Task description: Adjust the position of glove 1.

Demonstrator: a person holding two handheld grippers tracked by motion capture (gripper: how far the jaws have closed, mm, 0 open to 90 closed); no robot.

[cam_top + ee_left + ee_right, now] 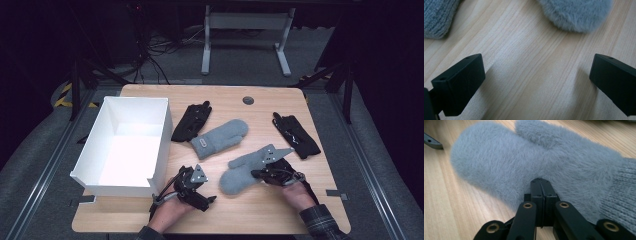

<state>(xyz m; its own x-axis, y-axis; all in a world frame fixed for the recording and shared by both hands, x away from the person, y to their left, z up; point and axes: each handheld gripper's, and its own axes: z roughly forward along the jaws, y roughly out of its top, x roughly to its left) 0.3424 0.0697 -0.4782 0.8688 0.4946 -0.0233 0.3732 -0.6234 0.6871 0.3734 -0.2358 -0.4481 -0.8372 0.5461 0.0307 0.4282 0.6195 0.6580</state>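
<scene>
Near mitten (237, 172): grey and fluffy, with a ribbed knit cuff; it lies flat on the table, thumb up toward the far edge, well to the right of the box and nearer the person than the box's far wall.
Near mitten, close up (524, 162): long soft pile, rounded tip, thumb lobe set against the palm, cuff in plain rib at the right edge of the right gripper view.
Right gripper (260, 174): jaws pressed together on the mitten's edge near the cuff; in the right gripper view (541, 185) the two black jaws meet with fur bunched around them.
Left gripper (210, 199): right of the box's near corner, low over bare wood; in the left gripper view (536, 75) the jaws stand wide apart and hold nothing, with the fluffy mitten tip just ahead.
Second mitten (220, 137): same grey, with a small tag, just right of the box.
Black gloves: one (191, 121) beside the box's right wall, one (296, 134) far right of the box.
Box (161, 132): white, open-topped, at the table's left.
Table (250, 210): pale wood grain.
Room: dark, grey floor, a white frame (245, 35) beyond the box.
</scene>
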